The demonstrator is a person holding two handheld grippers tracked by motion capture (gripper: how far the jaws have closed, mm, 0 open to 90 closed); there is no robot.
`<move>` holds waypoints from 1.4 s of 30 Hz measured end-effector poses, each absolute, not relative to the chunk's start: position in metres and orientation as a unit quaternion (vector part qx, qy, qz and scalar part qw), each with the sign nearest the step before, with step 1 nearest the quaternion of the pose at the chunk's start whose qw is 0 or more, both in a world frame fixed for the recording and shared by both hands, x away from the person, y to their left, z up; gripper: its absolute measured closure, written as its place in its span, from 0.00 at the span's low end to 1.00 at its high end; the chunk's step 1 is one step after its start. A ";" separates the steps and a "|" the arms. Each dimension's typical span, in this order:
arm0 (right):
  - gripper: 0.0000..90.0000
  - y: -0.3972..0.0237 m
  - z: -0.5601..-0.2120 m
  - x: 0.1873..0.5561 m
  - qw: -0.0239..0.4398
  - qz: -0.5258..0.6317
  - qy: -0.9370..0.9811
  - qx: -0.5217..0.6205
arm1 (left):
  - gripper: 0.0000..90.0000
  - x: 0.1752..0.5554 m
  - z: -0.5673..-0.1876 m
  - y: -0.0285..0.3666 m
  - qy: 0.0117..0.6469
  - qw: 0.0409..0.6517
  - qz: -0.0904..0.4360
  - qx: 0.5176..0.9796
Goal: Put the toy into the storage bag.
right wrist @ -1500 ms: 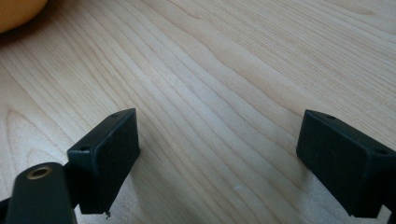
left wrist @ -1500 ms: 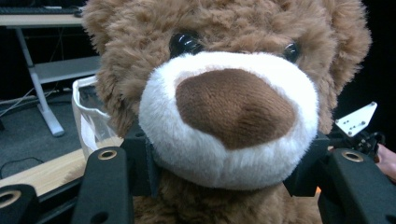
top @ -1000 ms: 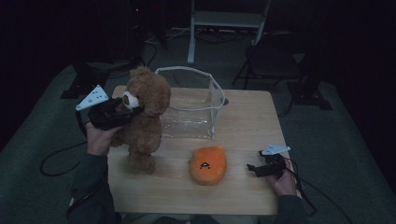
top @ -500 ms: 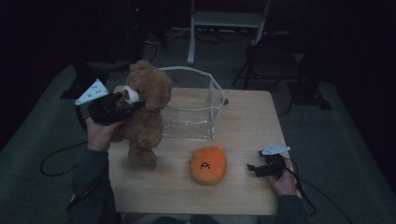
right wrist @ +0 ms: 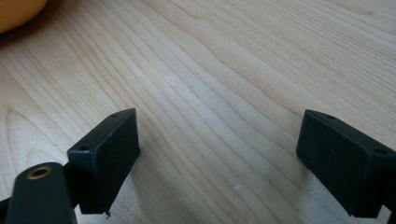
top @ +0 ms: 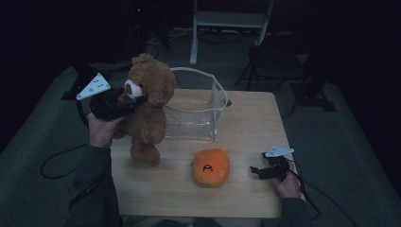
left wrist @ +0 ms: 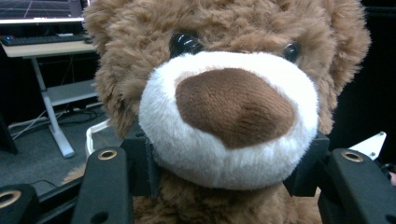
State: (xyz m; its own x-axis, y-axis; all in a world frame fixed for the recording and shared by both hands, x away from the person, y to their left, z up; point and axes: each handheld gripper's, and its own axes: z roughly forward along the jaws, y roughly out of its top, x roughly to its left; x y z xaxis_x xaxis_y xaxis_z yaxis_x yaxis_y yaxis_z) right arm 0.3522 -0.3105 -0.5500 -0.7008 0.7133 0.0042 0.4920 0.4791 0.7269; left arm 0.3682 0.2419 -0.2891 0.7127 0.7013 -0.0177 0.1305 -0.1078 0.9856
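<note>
From the high view, our left gripper (top: 126,98) pinched the brown teddy bear (top: 147,109) by its muzzle, the bear upright with its feet at the left of the wooden table (top: 250,118), just beside the clear plastic bin (top: 195,106). We judged the grip should stay firm and the bear lift well above the bin's near wall, which stood in the way. An orange plush (top: 210,166) lay near the front, apart from both; our right gripper (top: 257,171) rested on the table farther right.

In the left gripper view, both pads (left wrist: 144,163) pressed the bear's white muzzle (left wrist: 229,121).

In the right gripper view, the jaws stood spread over bare wood, the orange plush (right wrist: 18,11) at the corner.
</note>
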 end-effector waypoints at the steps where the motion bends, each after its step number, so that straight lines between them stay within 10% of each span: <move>1: 0.14 -0.310 -0.550 0.352 0.151 0.366 0.847 0.356 | 0.46 0.369 -0.288 0.242 0.296 0.600 0.238 0.704; 42: 0.14 -0.310 -0.550 0.352 0.151 0.366 0.846 0.357 | 0.46 0.391 -0.255 0.228 0.303 0.605 0.249 0.693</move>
